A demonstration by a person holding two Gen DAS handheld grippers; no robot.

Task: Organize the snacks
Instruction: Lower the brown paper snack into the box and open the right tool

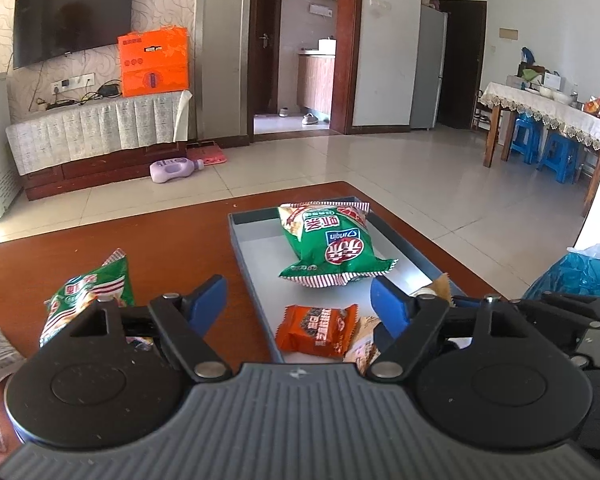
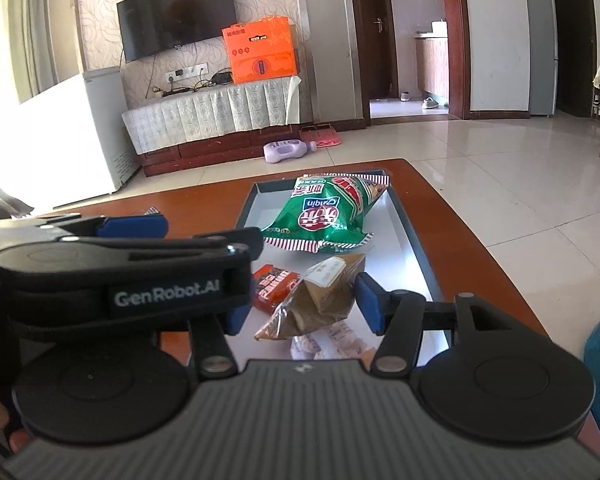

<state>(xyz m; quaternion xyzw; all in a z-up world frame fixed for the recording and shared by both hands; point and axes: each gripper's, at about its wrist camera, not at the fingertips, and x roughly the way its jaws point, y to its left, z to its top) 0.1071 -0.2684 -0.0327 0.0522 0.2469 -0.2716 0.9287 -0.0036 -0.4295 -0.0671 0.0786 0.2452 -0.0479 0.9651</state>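
Both sets of fingers stand apart with nothing pinched: the left gripper [image 1: 298, 304] spreads wide over the near end of the tray [image 1: 256, 256], and the right gripper [image 2: 300, 304] gapes around a crumpled brown packet [image 2: 320, 296] without its pads pressing on it, as far as I can see. That packet lies slanted in the tray's near end, one end lifted toward the far right, beside a small orange packet [image 1: 318, 330] and over a pale clear-wrapped one [image 2: 332, 346]. These look light, crinkly and slippery, so I would pinch a flat sealed edge or squeeze gently across the short side. Left of the tray on the table [image 1: 180, 232] lies a green bag [image 1: 88, 300], still outside. Farther up the tray rests a bigger green bag [image 1: 332, 246], puffy and soft, its long axis running roughly along the tray, tilted slightly, its striped seam toward us.
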